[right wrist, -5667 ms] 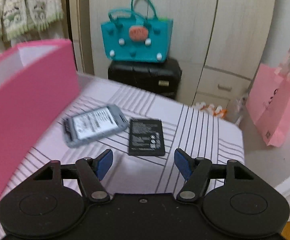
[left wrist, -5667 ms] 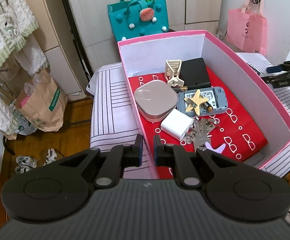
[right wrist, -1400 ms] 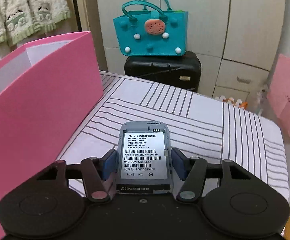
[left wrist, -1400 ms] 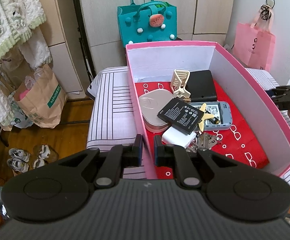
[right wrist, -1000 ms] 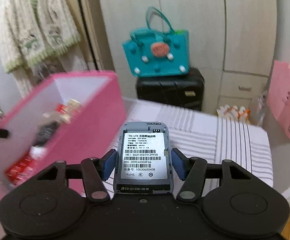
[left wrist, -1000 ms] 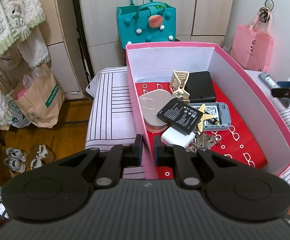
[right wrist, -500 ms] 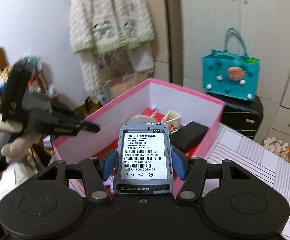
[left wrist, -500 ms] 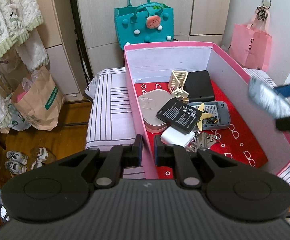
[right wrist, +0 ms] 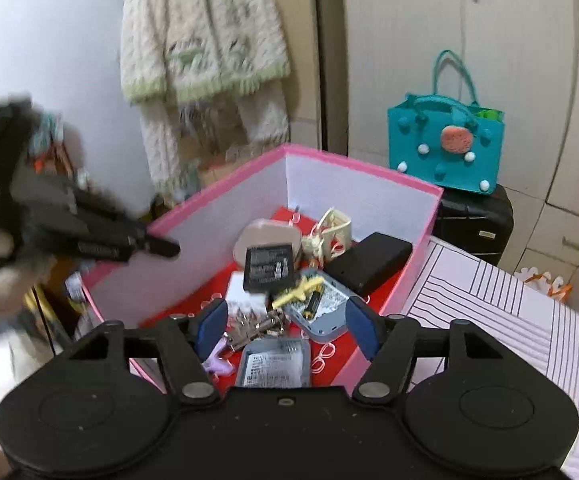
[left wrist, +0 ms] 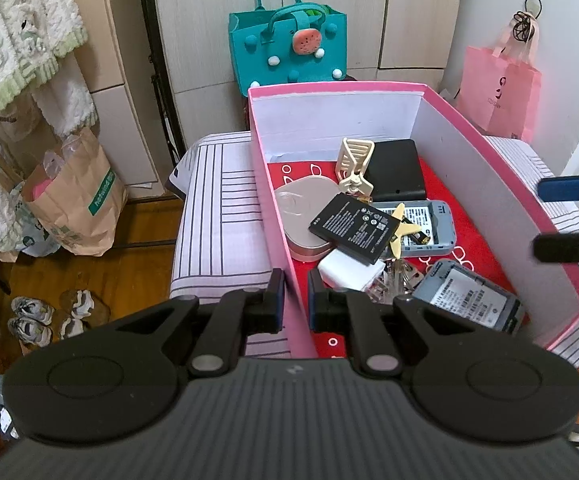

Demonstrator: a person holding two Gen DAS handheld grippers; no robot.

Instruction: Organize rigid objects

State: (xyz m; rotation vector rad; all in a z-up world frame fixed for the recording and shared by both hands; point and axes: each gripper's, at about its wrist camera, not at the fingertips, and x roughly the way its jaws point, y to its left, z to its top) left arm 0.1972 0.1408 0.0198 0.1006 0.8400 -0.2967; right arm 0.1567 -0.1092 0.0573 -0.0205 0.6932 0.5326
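My left gripper point(left wrist: 295, 300) is shut on the near left wall of the pink box point(left wrist: 489, 152), and a hand holds it at the left of the right wrist view. The right gripper point(right wrist: 285, 326) hovers over the box's near right corner with its jaws opening and nothing between them. Below it, the grey device point(right wrist: 275, 368) lies label up on the red lining, also seen as the grey device point(left wrist: 469, 300) beside the keys point(left wrist: 397, 276). A black battery point(left wrist: 353, 232) rests on a beige case point(left wrist: 297, 216) and a second grey device point(left wrist: 429, 224).
The box also holds a black power bank point(left wrist: 397, 168), a cream hair clip point(left wrist: 355, 164) and a white charger point(left wrist: 349, 272). It stands on a striped cover point(left wrist: 221, 216). Behind are a teal felt bag point(left wrist: 289, 52), a pink bag point(left wrist: 501, 92) and a black suitcase point(right wrist: 473, 220).
The right gripper swung from the striped cover to above the box. Its jaws widened and the grey device dropped from them onto the red lining. The left gripper stayed put.
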